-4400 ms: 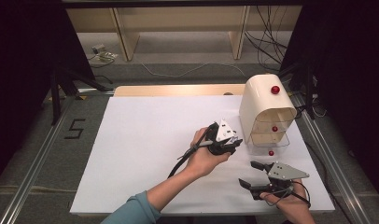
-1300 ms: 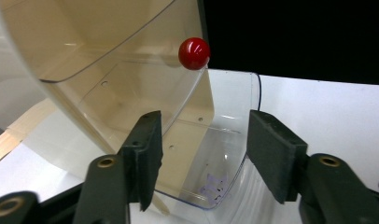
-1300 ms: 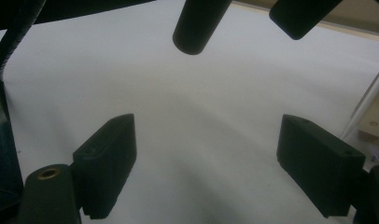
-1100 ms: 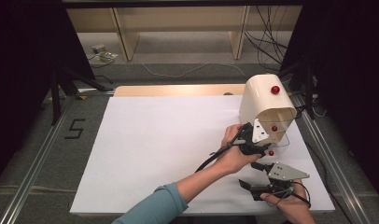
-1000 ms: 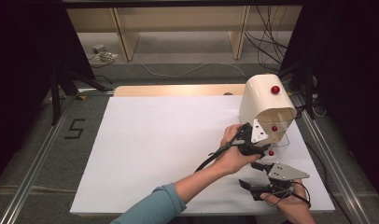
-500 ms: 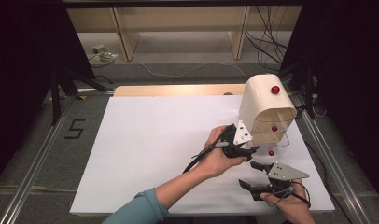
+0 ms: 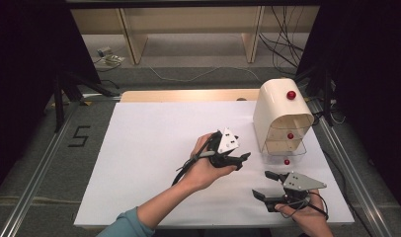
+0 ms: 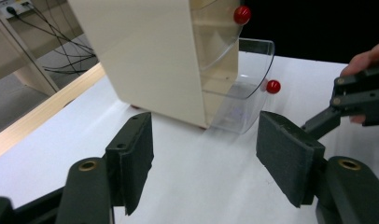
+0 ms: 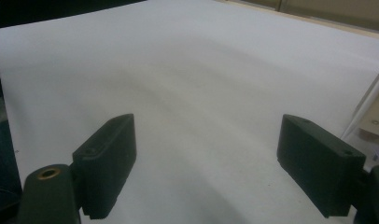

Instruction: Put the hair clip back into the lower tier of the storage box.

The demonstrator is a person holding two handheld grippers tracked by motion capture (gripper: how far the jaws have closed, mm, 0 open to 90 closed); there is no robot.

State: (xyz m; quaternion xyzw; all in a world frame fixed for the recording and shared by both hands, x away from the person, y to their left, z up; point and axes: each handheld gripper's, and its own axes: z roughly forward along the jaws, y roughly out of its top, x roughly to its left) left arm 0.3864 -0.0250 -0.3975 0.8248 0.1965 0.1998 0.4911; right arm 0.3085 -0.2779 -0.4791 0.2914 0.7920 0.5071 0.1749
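Both sets of fingers are released and holding nothing, and we've got our left gripper (image 7: pixel 243 159) nearer the cabinet's pulled-out clear bottom drawer (image 8: pixel 241 95), whose red knob (image 8: pixel 273 86) sits ahead and slightly right of those fingers (image 8: pixel 134 161).

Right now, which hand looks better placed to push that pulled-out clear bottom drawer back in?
Probably the left. The left gripper points at the clear drawer, jaws open and empty. The right gripper faces bare white table.

Teal sleeve (image 7: pixel 123 223) on the left forearm, black two-jaw left gripper (image 7: pixel 236 159) with grey screw-dotted triangular plate, black trailing cable, matching right gripper (image 7: pixel 267 185)
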